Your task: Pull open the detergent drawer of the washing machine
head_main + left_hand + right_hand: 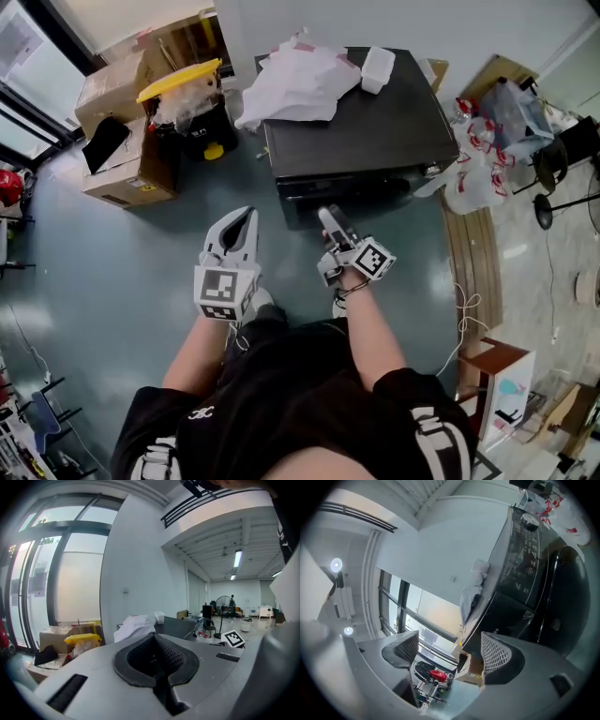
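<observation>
Hovering near washer (356, 131) front, right gripper (328, 217) had fingers apart; drawer (507, 615) looked unpulled; left gripper (246, 221) fingers together, empty.

A bare workshop-like hall — cardboard boxes (117, 89), floor fan (225, 603), ceiling strip lights (237, 558).

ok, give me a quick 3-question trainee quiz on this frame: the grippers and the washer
1. True or false: the right gripper has its fingers shut on part of the washing machine.
2. What lies on top of the washing machine?
A. a white cloth and a white box
B. a yellow-lidded bin
C. a red bag
3. Fill in: the left gripper has its fingers ___ (apart / together).

Key: 1 false, as its fingers stand apart with nothing between them. 2 A. 3 together.
</observation>
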A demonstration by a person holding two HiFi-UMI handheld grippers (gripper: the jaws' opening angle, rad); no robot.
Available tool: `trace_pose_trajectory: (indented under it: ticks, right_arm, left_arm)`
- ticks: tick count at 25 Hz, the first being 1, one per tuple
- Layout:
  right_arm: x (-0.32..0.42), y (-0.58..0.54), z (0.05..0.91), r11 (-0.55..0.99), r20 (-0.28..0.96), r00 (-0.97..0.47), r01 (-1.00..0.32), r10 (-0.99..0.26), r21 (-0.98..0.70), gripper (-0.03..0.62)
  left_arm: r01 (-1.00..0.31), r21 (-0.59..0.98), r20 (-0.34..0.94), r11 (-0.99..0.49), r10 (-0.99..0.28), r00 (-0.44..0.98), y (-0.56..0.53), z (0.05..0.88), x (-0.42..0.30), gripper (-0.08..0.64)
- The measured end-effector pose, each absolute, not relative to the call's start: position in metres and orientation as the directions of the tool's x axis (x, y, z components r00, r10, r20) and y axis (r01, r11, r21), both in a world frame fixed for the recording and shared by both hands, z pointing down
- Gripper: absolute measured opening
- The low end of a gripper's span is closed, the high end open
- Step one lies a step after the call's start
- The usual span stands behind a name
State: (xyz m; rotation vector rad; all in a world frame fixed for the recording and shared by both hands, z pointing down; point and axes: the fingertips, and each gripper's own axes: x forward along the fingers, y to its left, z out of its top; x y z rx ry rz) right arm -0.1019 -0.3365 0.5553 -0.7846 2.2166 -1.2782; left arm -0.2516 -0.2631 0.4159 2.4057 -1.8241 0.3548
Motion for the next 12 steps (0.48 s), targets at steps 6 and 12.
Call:
trace_pose_trajectory:
  ticks: [6, 12]
  right_arm:
    - [-0.1, -0.351, 0.605, 0.341, -0.12, -0.707, -0.179, -0.697, -0.923, 0.405]
    - [-0.106, -0.368, 0.633, 0.354, -0.162, -0.713, -0.128, -0.682, -0.926, 0.405]
  left_arm:
    - [-0.96, -0.012, 0.267, -0.281, -0.926, 0.267, -0.274, 0.456, -0.253, -0.005]
    - [-0.962, 0.011, 0.273, -0.274, -0.924, 0.267, -0.29, 0.48, -0.258, -0.005]
